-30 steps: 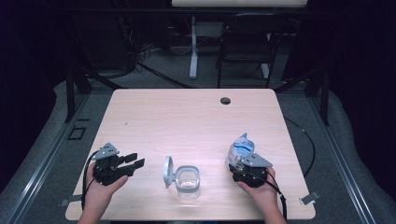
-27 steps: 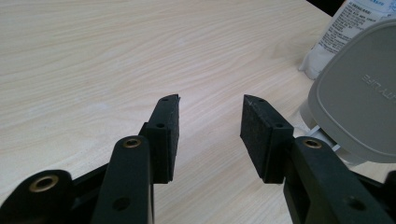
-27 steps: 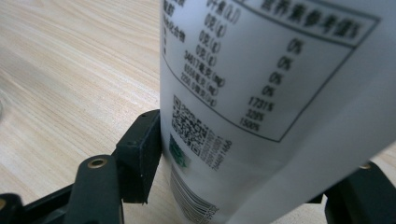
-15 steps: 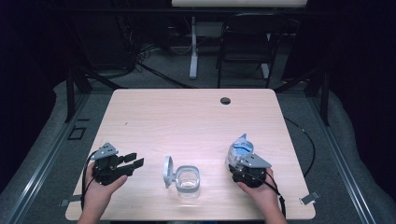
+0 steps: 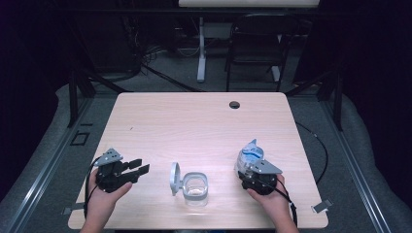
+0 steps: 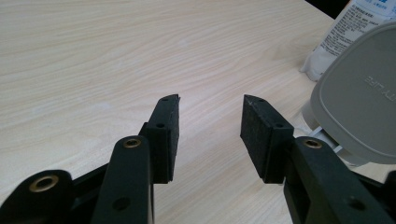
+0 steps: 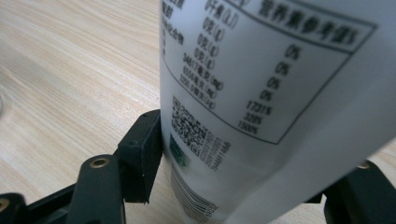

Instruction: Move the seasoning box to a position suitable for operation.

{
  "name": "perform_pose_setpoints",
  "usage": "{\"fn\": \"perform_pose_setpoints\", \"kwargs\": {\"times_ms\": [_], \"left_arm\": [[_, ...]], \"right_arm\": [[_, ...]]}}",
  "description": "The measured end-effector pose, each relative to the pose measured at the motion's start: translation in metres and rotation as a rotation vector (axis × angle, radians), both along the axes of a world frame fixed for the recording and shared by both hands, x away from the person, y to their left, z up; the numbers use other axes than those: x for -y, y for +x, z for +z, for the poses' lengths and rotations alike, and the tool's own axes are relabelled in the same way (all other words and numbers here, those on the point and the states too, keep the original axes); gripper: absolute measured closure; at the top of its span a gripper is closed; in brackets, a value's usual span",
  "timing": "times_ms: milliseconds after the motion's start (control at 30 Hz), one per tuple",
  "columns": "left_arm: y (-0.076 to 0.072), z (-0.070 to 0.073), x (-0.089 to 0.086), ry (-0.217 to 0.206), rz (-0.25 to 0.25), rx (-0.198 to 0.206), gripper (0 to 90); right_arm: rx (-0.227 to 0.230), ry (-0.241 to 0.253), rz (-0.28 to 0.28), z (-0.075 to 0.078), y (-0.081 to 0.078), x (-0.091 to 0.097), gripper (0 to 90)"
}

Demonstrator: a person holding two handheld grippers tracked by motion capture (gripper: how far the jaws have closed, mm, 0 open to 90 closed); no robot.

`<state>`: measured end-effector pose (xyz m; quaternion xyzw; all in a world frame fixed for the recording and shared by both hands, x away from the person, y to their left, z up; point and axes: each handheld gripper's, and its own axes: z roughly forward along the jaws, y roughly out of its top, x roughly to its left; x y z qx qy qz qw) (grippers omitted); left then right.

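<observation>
A clear plastic container (image 5: 197,188) stands near the table's front edge with its grey hinged lid (image 5: 174,178) swung open to the left. To the left of it my left gripper (image 5: 140,166) rests in a hand, pointing at the lid. Its jaws stand open with only bare wood between them (image 6: 210,107), and the lid (image 6: 359,107) is just to their right. My right gripper (image 5: 248,167) is shut on a white and blue pouch (image 5: 249,156), which stands upright to the right of the container. The pouch's printed label (image 7: 261,93) sits between the jaws, with the left pad (image 7: 144,154) pressed against it.
The light wooden table (image 5: 194,121) has a round cable hole (image 5: 234,104) near its far edge. Cables trail from both grippers over the front corners. Beyond the table stand a chair (image 5: 252,53) and a desk leg on a dark floor.
</observation>
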<state>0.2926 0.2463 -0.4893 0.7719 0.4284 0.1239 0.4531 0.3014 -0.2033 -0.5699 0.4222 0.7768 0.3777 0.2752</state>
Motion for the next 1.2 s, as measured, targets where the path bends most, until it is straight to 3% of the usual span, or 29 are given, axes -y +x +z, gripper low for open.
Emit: {"fn": "perform_pose_setpoints", "kwargs": {"times_ms": [767,1200], "left_arm": [[0.0012,-0.0011,-0.0018,0.006,-0.002,-0.011,57.7],[0.0017,-0.0017,-0.0028,-0.004,0.006,-0.008,57.7]], "right_arm": [[0.020,0.004,0.031,-0.0001,-0.0019,0.0015,39.1],[0.044,-0.022,0.047,0.0001,-0.0024,-0.0001,40.5]]}}
